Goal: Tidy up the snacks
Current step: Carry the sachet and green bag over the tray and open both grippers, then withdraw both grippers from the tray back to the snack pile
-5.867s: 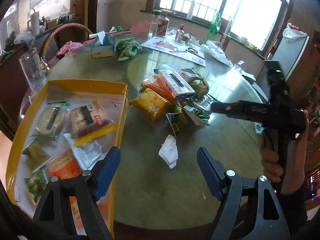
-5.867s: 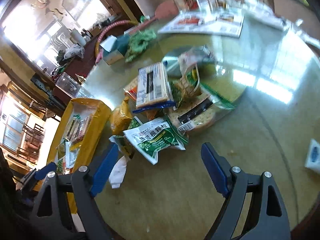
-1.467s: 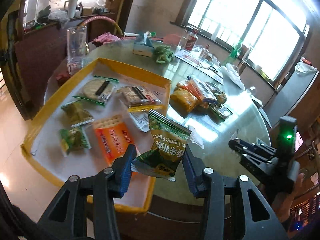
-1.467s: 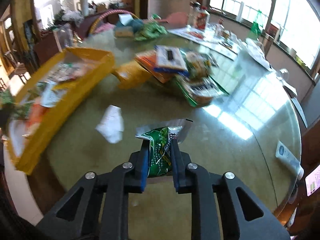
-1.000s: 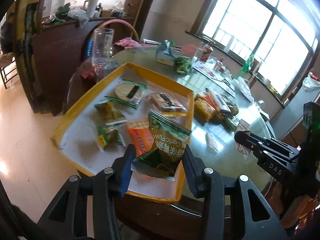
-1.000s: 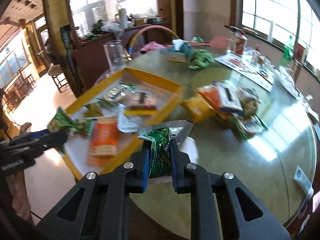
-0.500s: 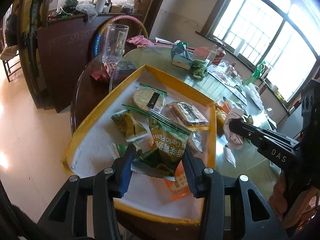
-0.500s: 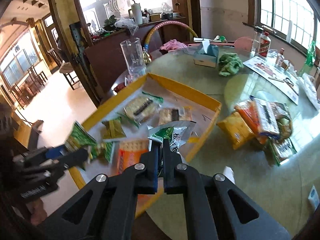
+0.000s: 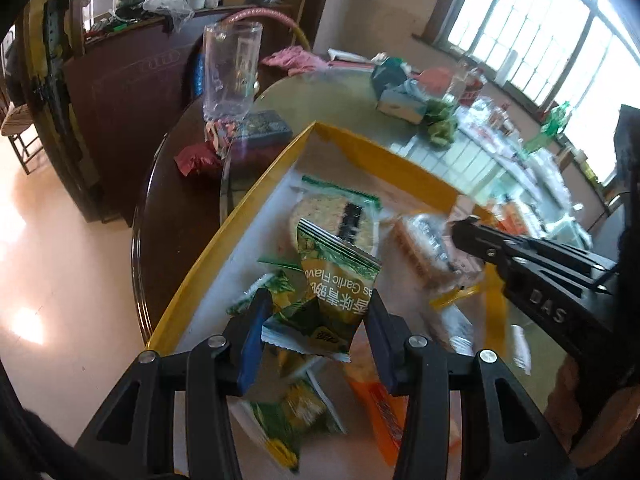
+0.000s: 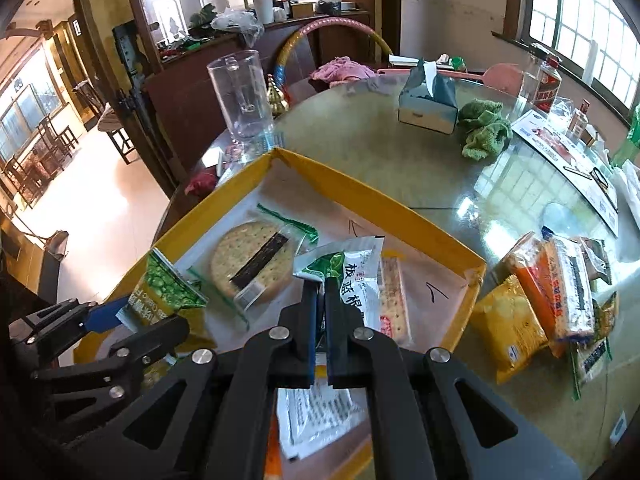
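left gripper [image 9: 314, 332] is pinching a green foil garlic-flavour snack packet [image 9: 330, 292] by its lower end, over the yellow cardboard tray w/ white liner [image 10: 376, 196]. right gripper [image 10: 319, 320] jaws are clamping nearly flat on a thin green-and-white sachet [image 10: 352, 270], also above the tray, near the round cracker pack [image 10: 252, 260]. both packets are looking light, crinkly, slippery, prob crushable, so holding at the sealed edge, not the belly, is safer imo.

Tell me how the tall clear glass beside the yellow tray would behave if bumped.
The tall clear glass stands upright, tall for its base, so it probably tips easily. It looks empty, likely light, and may well break on falling.
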`<state>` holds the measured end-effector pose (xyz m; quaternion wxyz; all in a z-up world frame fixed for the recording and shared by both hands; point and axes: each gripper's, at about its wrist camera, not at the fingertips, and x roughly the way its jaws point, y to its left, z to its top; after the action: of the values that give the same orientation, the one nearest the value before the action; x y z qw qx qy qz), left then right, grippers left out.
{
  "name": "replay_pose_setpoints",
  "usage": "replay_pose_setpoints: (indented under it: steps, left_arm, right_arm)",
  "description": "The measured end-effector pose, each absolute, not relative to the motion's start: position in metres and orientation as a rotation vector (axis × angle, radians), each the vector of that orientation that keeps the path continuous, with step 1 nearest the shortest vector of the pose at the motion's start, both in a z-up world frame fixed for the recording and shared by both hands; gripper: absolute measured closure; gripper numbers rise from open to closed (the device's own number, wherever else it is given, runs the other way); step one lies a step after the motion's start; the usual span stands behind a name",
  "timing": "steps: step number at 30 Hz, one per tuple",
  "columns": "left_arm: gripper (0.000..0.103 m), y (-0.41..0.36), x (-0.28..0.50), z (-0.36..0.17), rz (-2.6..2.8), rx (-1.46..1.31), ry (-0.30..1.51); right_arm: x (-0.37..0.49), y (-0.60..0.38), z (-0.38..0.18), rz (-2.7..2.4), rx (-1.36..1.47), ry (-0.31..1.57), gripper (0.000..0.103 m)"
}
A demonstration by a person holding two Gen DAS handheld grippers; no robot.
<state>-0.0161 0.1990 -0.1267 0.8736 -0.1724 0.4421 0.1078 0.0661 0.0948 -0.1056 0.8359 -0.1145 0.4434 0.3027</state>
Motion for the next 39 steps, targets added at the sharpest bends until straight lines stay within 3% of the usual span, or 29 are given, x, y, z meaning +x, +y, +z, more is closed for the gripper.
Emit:
replay_pose_setpoints:
  steps: [6, 8, 11, 12, 13, 14, 16, 24, 39]
  left_arm:
    - [0.052, 0.199, -0.008, -0.131, 0.224, -0.351, 0.933]
    - [0.04, 0.201, -0.006, -0.13, 0.21, -0.371, 0.937]
    - [0.025, 0.195, -0.006, -0.124, 0.204, -0.36, 0.917]
    - [0.022, 0.191, -0.008, -0.124, 0.205, -0.35, 0.903]
    - [0.021, 0.189, -0.008, -0.125, 0.205, -0.345, 0.9]
    - [0.021, 0.187, -0.006, -0.128, 0.205, -0.336, 0.921]
    - [0.021, 0.182, -0.006, -0.133, 0.227, -0.331, 0.981]
    - [0.021, 0.151, -0.037, -0.12, 0.248, -0.266, 0.875]
    - [0.021, 0.069, -0.041, -0.084, 0.055, -0.304, 0.808]
  right_arm:
    - [0.084, 0.092, -0.123, 0.697, -0.133, 1.001, 0.094]
    - [0.088, 0.088, -0.125, 0.705, -0.088, 1.007, 0.091]
    - [0.086, 0.081, -0.121, 0.745, -0.036, 1.008, 0.063]
    - [0.082, 0.077, -0.116, 0.744, -0.026, 0.993, 0.044]
    - [0.079, 0.074, -0.112, 0.738, -0.018, 0.973, 0.031]
    - [0.074, 0.069, -0.106, 0.736, -0.007, 0.946, 0.029]
    - [0.069, 0.059, -0.098, 0.747, 0.013, 0.928, 0.029]
    - [0.047, 0.005, -0.081, 0.799, 0.106, 0.894, 0.023]
    - [0.057, -0.172, -0.105, 0.566, 0.234, 0.955, 0.021]
